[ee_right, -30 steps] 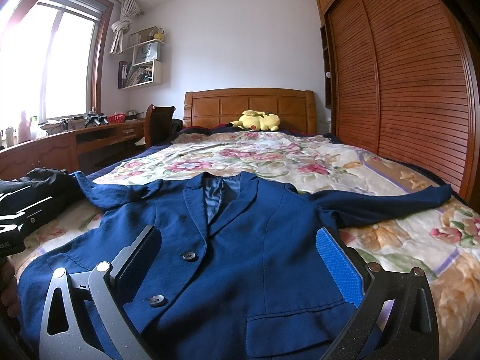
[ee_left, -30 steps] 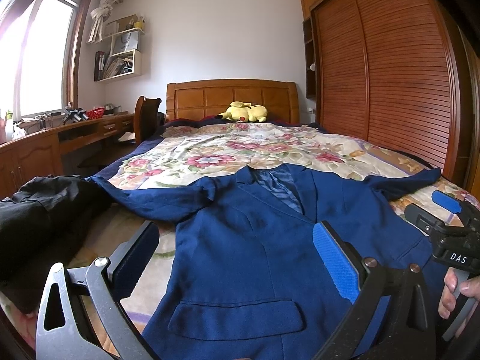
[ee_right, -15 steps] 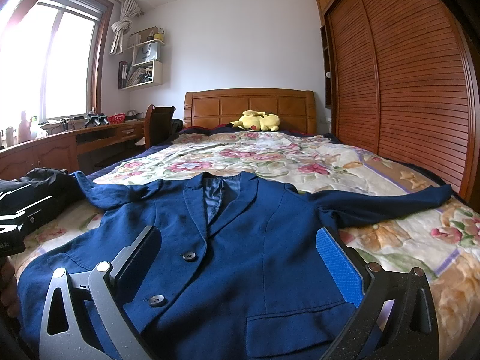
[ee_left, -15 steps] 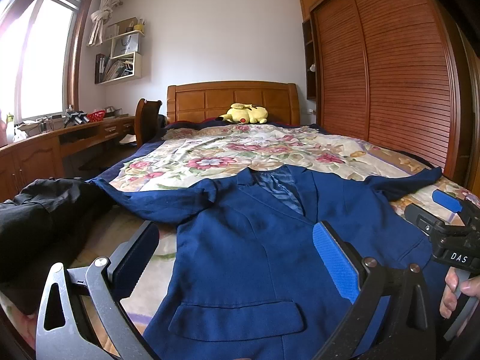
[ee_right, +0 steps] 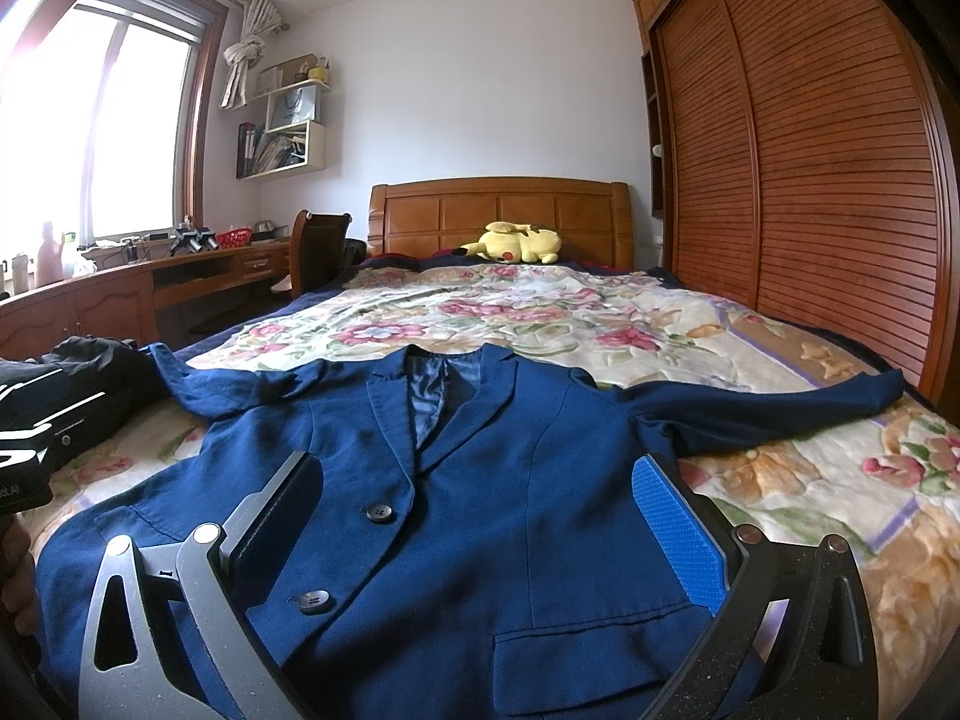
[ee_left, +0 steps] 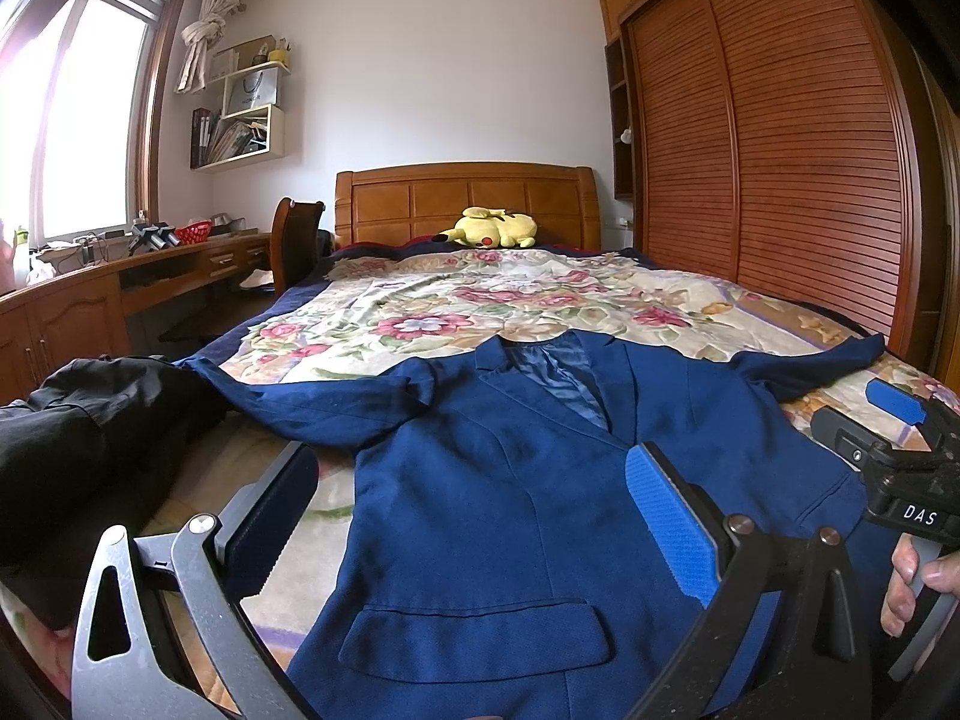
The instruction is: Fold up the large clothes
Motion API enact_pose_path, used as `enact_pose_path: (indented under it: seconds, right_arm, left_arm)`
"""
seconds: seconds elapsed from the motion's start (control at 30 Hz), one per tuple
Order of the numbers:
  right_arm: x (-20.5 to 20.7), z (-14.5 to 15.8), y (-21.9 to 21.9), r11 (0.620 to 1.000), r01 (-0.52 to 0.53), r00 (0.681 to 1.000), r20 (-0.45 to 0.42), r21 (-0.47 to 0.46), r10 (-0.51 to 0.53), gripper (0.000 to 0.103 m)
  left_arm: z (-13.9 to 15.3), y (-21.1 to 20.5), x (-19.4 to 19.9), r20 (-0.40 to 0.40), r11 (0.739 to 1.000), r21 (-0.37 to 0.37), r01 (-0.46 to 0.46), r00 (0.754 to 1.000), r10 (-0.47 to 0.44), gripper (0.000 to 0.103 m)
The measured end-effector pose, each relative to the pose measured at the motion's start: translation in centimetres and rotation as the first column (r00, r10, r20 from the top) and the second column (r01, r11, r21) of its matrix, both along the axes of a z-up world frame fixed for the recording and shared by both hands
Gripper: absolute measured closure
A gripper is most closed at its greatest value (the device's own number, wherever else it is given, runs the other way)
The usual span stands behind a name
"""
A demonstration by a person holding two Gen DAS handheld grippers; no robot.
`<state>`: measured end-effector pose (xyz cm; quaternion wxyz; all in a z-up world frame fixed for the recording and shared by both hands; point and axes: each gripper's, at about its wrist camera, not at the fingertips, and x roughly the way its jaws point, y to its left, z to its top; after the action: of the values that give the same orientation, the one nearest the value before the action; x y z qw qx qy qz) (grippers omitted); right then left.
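Nothing has shifted: both tools, left tool (ee_left: 471,516) and right tool (ee_right: 474,525), hover spread wide, empty, over the blue blazer (ee_right: 480,480) lying flat on the bed (ee_right: 780,360).

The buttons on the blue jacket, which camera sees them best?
The right wrist view. Both dark buttons sit in plain sight down the front of the jacket, between the open jaws. The left wrist view looks at the jacket from the side and shows no buttons, only a pocket flap.
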<state>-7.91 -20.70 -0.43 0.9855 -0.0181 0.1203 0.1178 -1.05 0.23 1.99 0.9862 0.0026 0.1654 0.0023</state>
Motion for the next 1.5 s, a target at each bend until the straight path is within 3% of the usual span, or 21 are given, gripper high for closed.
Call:
enact_pose_path:
  seconds: [0.73, 1.33, 1.5]
  right_arm:
    - [0.0, 0.0, 0.0, 1.000, -0.002, 1.000, -0.002, -0.002, 0.002, 0.000]
    - [2.1, 1.9, 2.3, 0.990, -0.141, 0.988, -0.061, -0.032, 0.138, 0.000]
    - [3.0, 2.6, 2.9, 0.984, -0.173, 0.982, -0.088, -0.037, 0.169, 0.001]
  left_arm:
    - [0.1, 0.0, -0.1, 0.001, 1.000, 0.004, 0.002, 1.000, -0.002, 0.000]
    - [-0.5, 4.3, 3.5, -0.117, 0.999, 0.042, -0.028, 0.993, 0.033, 0.000]
    - [-0.5, 5.8, 4.9, -0.157, 1.000, 0.016, -0.023, 0.987, 0.026, 0.000]
